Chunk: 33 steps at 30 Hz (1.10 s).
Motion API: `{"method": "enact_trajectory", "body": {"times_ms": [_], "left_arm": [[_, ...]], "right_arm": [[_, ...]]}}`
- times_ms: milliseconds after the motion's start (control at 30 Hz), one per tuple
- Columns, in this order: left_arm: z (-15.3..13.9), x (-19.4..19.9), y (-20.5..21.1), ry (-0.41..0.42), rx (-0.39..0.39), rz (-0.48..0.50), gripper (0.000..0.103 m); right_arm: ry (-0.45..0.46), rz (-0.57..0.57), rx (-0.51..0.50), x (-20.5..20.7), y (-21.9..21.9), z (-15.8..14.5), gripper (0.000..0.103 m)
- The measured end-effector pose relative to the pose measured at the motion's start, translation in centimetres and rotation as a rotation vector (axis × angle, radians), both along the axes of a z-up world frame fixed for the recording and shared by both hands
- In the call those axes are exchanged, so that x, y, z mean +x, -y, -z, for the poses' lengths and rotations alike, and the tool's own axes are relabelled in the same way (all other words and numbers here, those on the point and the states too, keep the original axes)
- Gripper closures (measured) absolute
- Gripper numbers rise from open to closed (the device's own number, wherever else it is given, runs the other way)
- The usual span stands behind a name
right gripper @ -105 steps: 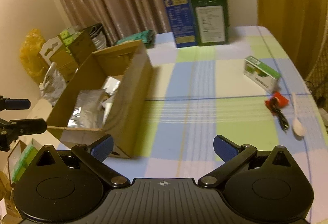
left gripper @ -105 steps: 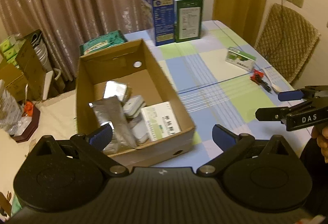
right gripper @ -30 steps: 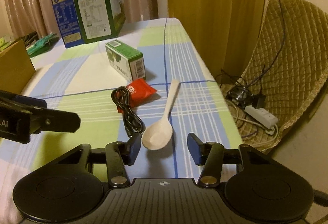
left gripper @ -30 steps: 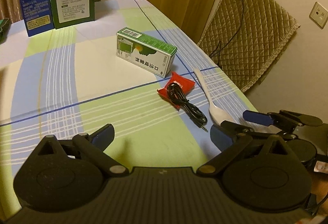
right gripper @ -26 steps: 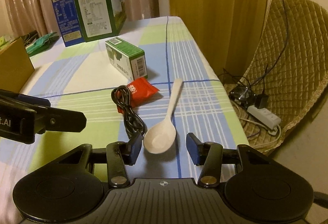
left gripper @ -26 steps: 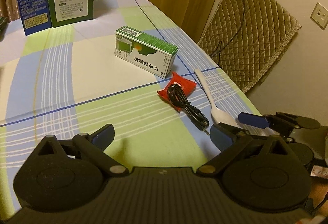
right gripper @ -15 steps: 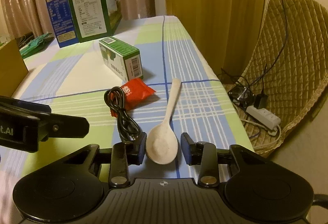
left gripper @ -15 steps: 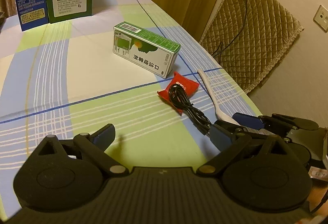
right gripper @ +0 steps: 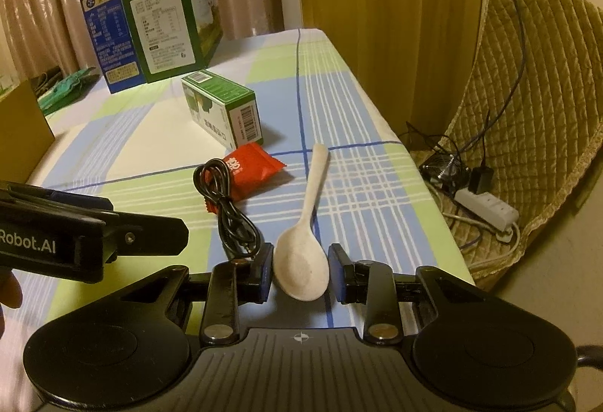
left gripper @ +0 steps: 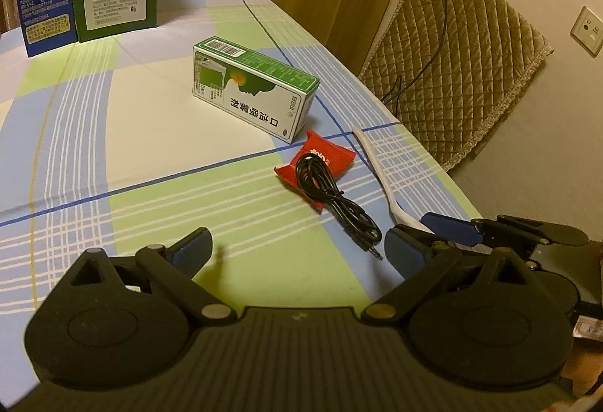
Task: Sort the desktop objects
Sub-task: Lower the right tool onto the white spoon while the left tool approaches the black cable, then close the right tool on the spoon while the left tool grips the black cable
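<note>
Right gripper (right gripper: 300, 274) low over tablecloth (right gripper: 162, 133), jaws narrowed around white spoon (right gripper: 303, 253) bowl, small gaps remain. Squeeze evenly, avoid audio cable (right gripper: 226, 212) plug beside left finger. Left gripper (left gripper: 297, 253) wide apart, holds nothing.

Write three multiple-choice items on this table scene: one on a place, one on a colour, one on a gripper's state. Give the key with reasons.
1. The black cable partly lies on:
A. the red packet
B. the white spoon
C. the green box

2. The spoon is:
A. red
B. white
C. blue

3. The right gripper is:
A. shut on the cable
B. wide open over the box
C. nearly closed around the spoon's bowl

Answers: 1 A, its coil overlaps the packet. 2 B, it is pale white. 3 C, its fingers flank the bowl, small gaps remaining.
</note>
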<state>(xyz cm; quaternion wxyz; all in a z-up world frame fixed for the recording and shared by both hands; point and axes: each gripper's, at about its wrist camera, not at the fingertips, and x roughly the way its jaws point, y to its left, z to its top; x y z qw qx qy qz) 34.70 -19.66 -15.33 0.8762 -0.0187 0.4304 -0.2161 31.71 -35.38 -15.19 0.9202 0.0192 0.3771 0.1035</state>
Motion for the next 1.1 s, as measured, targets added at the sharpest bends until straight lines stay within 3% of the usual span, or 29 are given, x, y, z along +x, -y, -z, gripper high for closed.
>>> {"method": "enact_trajectory", "body": {"times_ms": [467, 733, 967, 1100], "left_arm": [[0.2, 0.2, -0.2, -0.009, -0.001, -0.001, 0.007], [0.2, 0.3, -0.1, -0.012, -0.01, 0.0, 0.008], [0.7, 0.8, 0.7, -0.033, -0.023, 0.013, 0.026], [1.1, 1.3, 1.2, -0.045, -0.057, 0.005, 0.03]], "right_arm": [[-0.004, 0.01, 0.007, -0.1, -0.5, -0.2, 0.07], [0.01, 0.002, -0.053, -0.3, -0.9, -0.1, 0.073], [0.026, -0.013, -0.1, -0.7, -0.2, 0.0, 0.073], [0.031, -0.023, -0.116, -0.9, 0.2, 0.1, 0.073]]}}
